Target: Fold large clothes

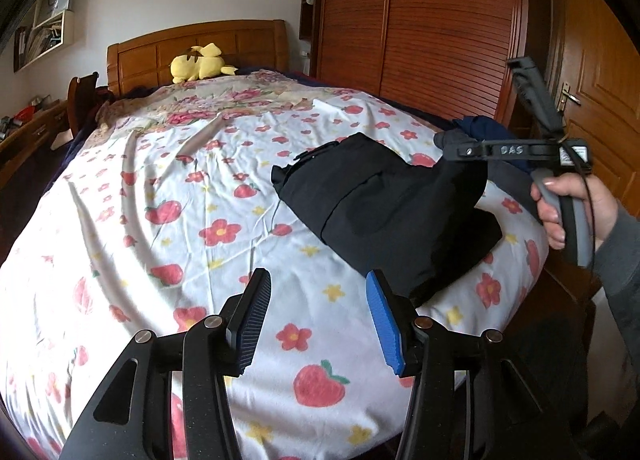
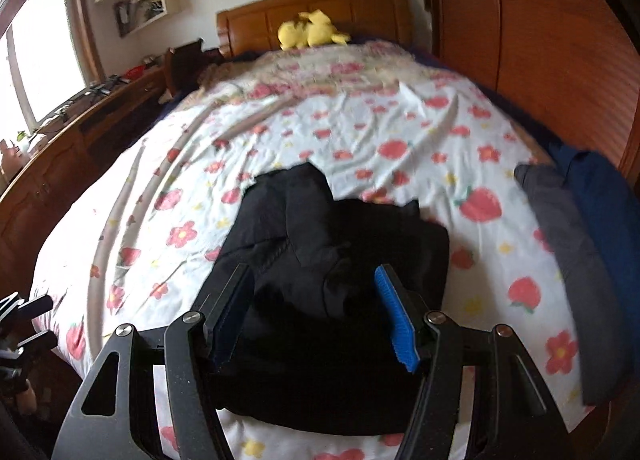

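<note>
A black garment [image 1: 384,204] lies folded in a compact bundle on the flowered bed sheet [image 1: 180,196], toward the right side of the bed. My left gripper [image 1: 318,296] is open and empty, above the sheet just left of the bundle's near corner. My right gripper [image 2: 314,296] is open, with its jaws either side of the black garment [image 2: 332,244], hovering over it. The right gripper also shows in the left wrist view [image 1: 444,140], held in a hand over the bundle's far right edge.
A folded grey garment [image 2: 568,236] and a dark blue one [image 2: 600,196] lie at the bed's right edge. A yellow plush toy [image 1: 198,62] sits by the wooden headboard [image 1: 192,48]. A wooden wardrobe [image 1: 420,20] stands to the right, a desk [image 2: 68,140] to the left.
</note>
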A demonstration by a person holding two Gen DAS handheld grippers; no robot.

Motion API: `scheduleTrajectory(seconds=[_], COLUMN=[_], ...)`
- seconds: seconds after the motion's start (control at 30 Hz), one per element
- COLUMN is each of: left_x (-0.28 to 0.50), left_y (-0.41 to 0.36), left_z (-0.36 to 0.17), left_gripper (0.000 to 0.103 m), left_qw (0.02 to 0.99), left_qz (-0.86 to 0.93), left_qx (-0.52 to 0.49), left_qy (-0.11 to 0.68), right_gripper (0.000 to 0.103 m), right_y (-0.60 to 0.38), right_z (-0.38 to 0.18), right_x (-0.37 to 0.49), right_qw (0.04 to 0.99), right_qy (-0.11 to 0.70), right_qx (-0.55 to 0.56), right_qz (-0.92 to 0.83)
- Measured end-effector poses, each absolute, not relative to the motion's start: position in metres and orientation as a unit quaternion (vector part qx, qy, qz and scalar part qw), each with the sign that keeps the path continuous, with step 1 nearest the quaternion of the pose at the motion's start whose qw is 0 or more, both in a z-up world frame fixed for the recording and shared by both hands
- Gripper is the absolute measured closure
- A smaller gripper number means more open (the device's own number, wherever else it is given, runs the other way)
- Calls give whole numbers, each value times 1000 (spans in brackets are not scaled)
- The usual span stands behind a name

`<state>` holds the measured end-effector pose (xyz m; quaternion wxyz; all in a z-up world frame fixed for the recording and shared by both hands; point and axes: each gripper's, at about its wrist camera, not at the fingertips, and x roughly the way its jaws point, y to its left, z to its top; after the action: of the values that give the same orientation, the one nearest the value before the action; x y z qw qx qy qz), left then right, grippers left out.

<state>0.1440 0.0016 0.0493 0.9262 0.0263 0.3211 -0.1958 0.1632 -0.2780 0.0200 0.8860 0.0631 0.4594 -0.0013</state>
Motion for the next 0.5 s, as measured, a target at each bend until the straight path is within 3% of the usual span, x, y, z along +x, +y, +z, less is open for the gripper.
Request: scheduleTrajectory(seconds=[0.1, 0.27, 0.5], left_x=[145, 150, 151], left_y=[7, 7, -1], left_z=[45, 39, 42], left_gripper=[51, 51, 51], left_qw=[925, 921, 922], left_qz=[-196, -195, -194], left_qx=[23, 17, 16], left_qy=[325, 337, 334], right_gripper=[41, 83, 92], right_y=[-277, -268, -249], right_z=[6, 1, 25], right_x=[160, 143, 110], right_qw=[877, 869, 900], right_qy=[476, 491, 434], right_qx=[66, 56, -7], right_qz=[-8, 24, 46])
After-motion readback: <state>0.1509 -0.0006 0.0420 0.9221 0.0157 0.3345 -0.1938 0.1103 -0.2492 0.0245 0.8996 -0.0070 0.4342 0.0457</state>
